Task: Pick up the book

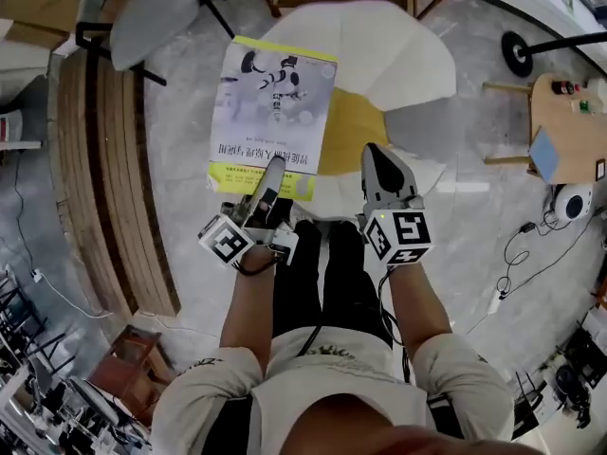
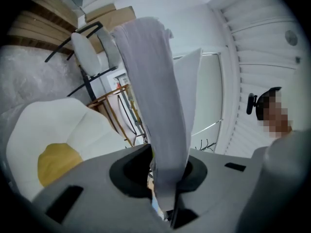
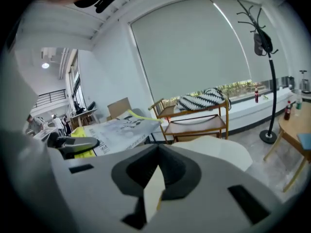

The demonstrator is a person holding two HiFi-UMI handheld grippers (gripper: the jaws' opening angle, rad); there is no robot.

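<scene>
At the left edge of the head view a brown wooden slatted structure (image 1: 104, 159) curves down the frame, and a pale grey chair with black legs (image 1: 156, 17) stands at the upper left on the grey mottled floor (image 1: 190, 112).

Just right of these, in the upper middle of the frame, is the thin white and grey book with yellow-green bands and a robot pictured on its cover (image 1: 275, 102). Its cover faces up toward the camera. The left gripper (image 1: 273, 173) is clamped on the book's lower edge. In the left gripper view its jaws (image 2: 165, 171) are closed on the pages, and the book (image 2: 150, 81) rises edge-on from between them.

Under and to the right of the book lies a large white cushion shaped like a fried egg with a yellow centre (image 1: 379, 55), which the book overlaps at its left side.

The right gripper (image 1: 377, 154) hovers over the cushion's lower part, near the book but apart from it. In its own view the jaws (image 3: 156, 152) are closed together, holding nothing.

At the right edge stands a light wooden table (image 1: 569, 131).
</scene>
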